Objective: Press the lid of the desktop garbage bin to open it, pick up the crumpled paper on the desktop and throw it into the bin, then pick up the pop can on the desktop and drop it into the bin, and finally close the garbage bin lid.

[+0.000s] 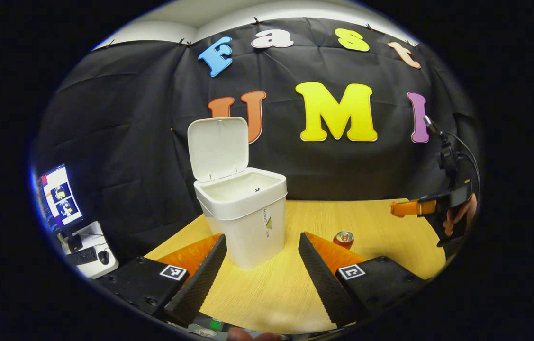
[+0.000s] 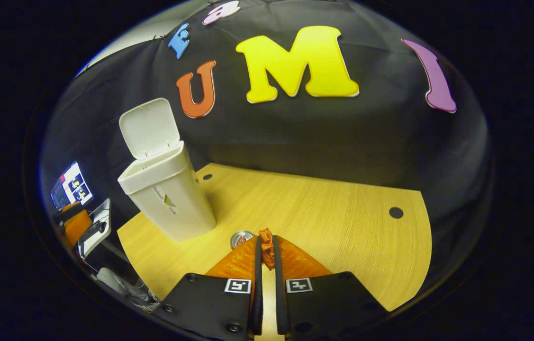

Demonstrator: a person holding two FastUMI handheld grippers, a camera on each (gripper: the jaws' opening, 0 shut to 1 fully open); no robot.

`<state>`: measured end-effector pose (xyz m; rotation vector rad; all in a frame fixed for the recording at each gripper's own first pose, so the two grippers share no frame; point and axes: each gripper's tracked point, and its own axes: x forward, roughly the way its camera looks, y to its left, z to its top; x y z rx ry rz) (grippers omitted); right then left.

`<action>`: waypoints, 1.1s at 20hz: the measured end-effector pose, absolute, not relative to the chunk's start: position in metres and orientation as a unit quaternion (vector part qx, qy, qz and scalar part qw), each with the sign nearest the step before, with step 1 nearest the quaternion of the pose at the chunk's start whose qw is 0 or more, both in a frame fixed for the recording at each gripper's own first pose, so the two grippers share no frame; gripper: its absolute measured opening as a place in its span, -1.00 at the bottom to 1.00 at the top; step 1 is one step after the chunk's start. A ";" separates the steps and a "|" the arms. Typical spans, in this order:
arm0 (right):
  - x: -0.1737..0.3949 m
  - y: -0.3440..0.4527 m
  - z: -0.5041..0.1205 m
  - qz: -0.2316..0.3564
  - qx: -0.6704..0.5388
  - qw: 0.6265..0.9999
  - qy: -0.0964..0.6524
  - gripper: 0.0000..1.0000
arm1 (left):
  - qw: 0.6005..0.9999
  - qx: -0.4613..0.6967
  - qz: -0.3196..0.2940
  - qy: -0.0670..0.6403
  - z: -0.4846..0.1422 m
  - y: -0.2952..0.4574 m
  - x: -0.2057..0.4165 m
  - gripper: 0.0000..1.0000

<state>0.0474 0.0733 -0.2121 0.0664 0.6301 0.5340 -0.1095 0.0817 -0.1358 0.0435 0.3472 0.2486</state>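
Wooden desktop (image 2: 333,213): right hand-held gripper (image 2: 267,251) pinches crumpled paper (image 2: 267,244); left (image 1: 262,251) gapes wide.

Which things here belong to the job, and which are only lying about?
Job: garbage bin with lid open; crumpled paper pinched in the right gripper; pop can on the desk; left gripper, open.
Bystanders: monitor, keyboard, mouse.

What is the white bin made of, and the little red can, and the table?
The bin looks like smooth matte plastic: even white, moulded rim and hinged lid. The can seems metal, with a shiny silvery top. The table shows pale wood grain, maybe laminate rather than solid wood.
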 end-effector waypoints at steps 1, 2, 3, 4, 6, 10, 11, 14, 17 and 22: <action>0.051 0.078 -0.198 0.260 0.028 0.919 0.295 -0.76 | 0.978 0.018 0.117 0.172 -0.138 0.083 -0.109 1.00; 0.054 0.084 -0.184 0.263 0.029 0.921 0.285 -0.76 | 0.979 0.012 0.113 0.171 -0.141 0.085 -0.110 1.00; 0.059 0.093 -0.170 0.266 0.033 0.923 0.275 -0.76 | 0.979 0.005 0.112 0.172 -0.143 0.088 -0.111 1.00; 0.062 0.101 -0.161 0.266 0.032 0.925 0.268 -0.76 | 0.979 -0.002 0.112 0.172 -0.144 0.091 -0.112 1.00; 0.071 0.122 -0.144 0.271 0.033 0.927 0.258 -0.77 | 0.978 -0.010 0.115 0.172 -0.147 0.101 -0.116 1.00; 0.080 0.187 -0.104 0.307 0.034 0.923 0.228 -0.76 | 0.977 -0.007 0.135 0.166 -0.143 0.131 -0.128 1.00; 0.082 0.206 -0.096 0.320 0.035 0.921 0.221 -0.76 | 0.976 -0.010 0.142 0.165 -0.141 0.139 -0.131 1.00; 0.084 0.262 -0.081 0.353 0.039 0.914 0.198 -0.77 | 0.973 -0.013 0.170 0.159 -0.136 0.162 -0.146 1.00; 0.080 0.316 -0.083 0.384 0.030 0.901 0.199 -0.77 | 0.966 -0.014 0.201 0.159 -0.136 0.186 -0.165 1.00; 0.082 0.385 -0.104 0.417 0.011 0.884 0.209 -0.77 | 0.956 -0.015 0.246 0.161 -0.137 0.215 -0.194 0.99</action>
